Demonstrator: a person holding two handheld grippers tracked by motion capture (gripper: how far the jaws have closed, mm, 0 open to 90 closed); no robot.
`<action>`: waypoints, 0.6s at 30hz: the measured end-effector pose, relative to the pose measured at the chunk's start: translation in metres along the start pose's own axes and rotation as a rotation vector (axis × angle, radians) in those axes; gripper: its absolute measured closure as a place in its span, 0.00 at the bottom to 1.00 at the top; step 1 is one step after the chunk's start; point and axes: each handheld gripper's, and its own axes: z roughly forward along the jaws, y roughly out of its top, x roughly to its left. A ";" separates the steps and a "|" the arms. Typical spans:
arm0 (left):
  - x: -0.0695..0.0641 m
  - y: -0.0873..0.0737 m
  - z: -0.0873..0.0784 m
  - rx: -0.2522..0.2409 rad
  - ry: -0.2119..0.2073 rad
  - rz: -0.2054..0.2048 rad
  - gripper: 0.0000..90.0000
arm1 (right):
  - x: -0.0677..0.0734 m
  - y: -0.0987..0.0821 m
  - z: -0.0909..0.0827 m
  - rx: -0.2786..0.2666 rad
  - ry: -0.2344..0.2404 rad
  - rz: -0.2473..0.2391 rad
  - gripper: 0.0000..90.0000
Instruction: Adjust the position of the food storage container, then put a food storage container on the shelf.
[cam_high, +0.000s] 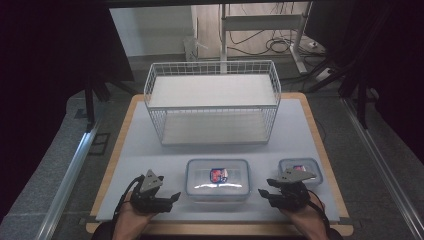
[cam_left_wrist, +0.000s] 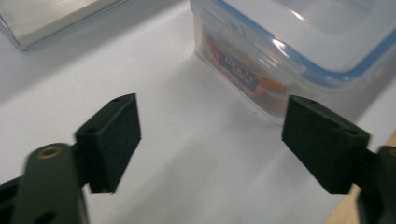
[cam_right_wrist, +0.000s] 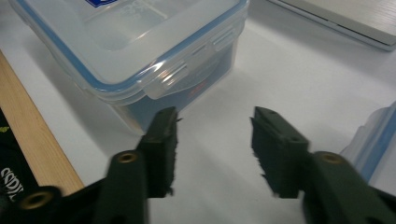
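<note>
High view: large clip-lid food container (cam_high: 217, 179) at desk's 6 o'clock, between left claw (cam_high: 170, 199) and right claw (cam_high: 265, 194), both spread and empty. Rigid, slick plastic; best gripped by short ends.

One camera is looking down from above the white table's (cam_high: 150, 150) near edge; two gripper cameras are peering close at the clear blue-rimmed plastic box (cam_high: 217, 179), shared by all.

Food container (cam_high: 217, 179): clear glossy plastic. Wire basket (cam_high: 212, 102): white coated metal. Table edge (cam_right_wrist: 35, 154): wood. Jaws: matt black.
</note>
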 end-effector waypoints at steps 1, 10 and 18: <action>0.000 0.000 0.000 0.000 0.000 0.000 0.17 | 0.000 0.000 0.000 0.000 0.000 0.000 0.53; 0.001 -0.010 -0.001 -0.036 0.042 0.010 0.08 | 0.000 -0.005 0.005 -0.006 -0.001 -0.002 0.33; 0.001 -0.010 0.000 -0.100 0.059 0.002 0.04 | 0.000 -0.004 0.004 -0.014 -0.006 -0.003 0.27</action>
